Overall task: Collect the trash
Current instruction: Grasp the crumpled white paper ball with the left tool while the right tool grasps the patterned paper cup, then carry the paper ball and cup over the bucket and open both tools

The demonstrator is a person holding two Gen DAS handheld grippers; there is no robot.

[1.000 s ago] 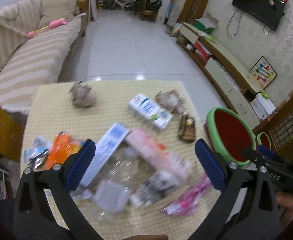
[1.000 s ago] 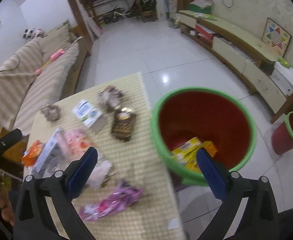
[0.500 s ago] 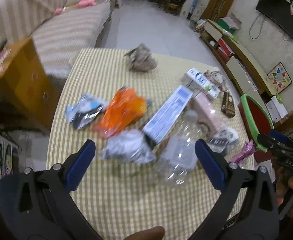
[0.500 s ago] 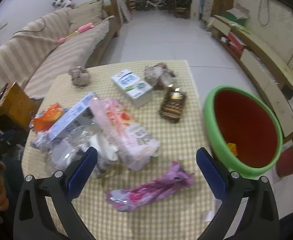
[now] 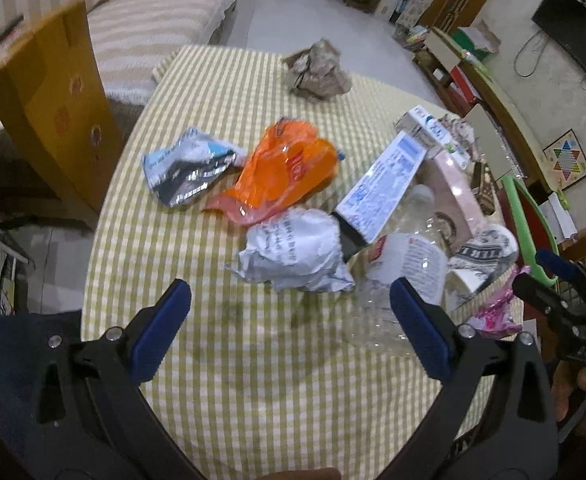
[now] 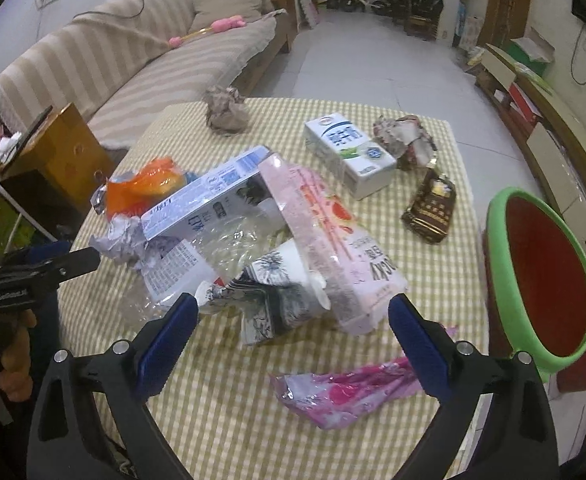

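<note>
Trash lies heaped on a yellow checked tablecloth (image 5: 253, 380). My left gripper (image 5: 289, 296) is open, just short of a crumpled silver wrapper (image 5: 293, 252), with a clear plastic bottle (image 5: 397, 276) by its right finger. An orange bag (image 5: 285, 172) and a blue-and-silver packet (image 5: 185, 164) lie further off. My right gripper (image 6: 291, 308) is closing over a crushed black-and-white paper cup (image 6: 269, 300) and the end of a pink box (image 6: 333, 248); its pads touch neither. A pink wrapper (image 6: 345, 392) lies under it.
A red bin with a green rim (image 6: 541, 272) stands off the table's right edge. Further back lie a white milk carton (image 6: 349, 148), a brown packet (image 6: 429, 208) and a grey paper ball (image 6: 225, 112). A wooden side table (image 5: 53, 92) and a striped sofa (image 6: 133, 56) flank the left.
Both grippers have swung left and sunk toward the heap. The right one has left the bin's mouth and now hangs over the table; the left one has come over the silver wrapper.
</note>
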